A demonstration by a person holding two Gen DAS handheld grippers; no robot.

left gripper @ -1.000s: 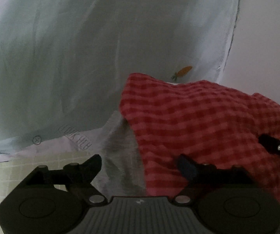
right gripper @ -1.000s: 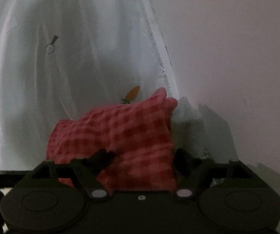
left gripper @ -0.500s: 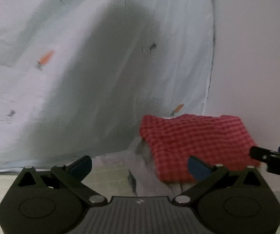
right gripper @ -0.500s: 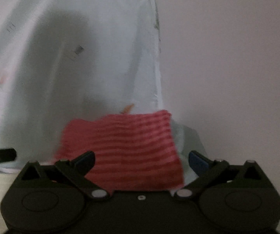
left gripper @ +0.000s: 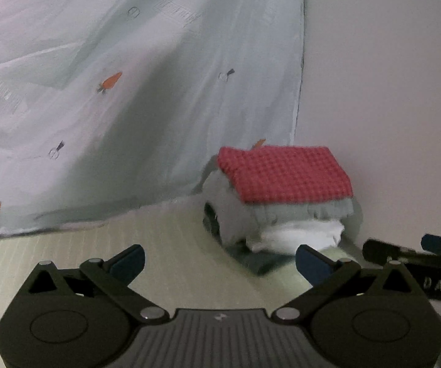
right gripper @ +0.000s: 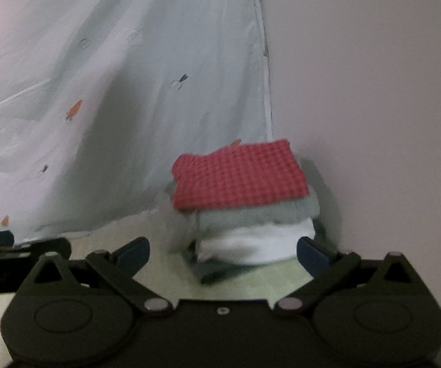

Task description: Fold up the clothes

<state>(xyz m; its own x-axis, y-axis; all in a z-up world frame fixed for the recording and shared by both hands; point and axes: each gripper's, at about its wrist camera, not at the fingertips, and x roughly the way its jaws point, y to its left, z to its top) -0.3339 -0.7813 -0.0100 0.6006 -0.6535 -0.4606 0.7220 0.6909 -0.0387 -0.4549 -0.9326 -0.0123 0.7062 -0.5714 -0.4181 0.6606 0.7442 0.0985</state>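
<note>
A folded red checked cloth (left gripper: 284,173) lies on top of a stack, over a folded grey garment (left gripper: 300,213) and a white one (left gripper: 297,234). The stack stands on the pale mat against the wall corner. In the right wrist view the red cloth (right gripper: 238,178) tops the same stack. My left gripper (left gripper: 220,262) is open and empty, short of the stack. My right gripper (right gripper: 223,253) is open and empty, just in front of the stack. The right gripper also shows at the right edge of the left wrist view (left gripper: 416,257).
A pale blue sheet with small carrot prints (left gripper: 128,92) hangs behind the stack on the left. A plain wall (left gripper: 389,92) rises on the right. The pale green checked mat (left gripper: 174,245) lies under both grippers. The left gripper shows at the left edge of the right wrist view (right gripper: 11,251).
Both grippers let go of the red cloth, opened and drew back from the stack. The red cloth now lies flat on top of it.
</note>
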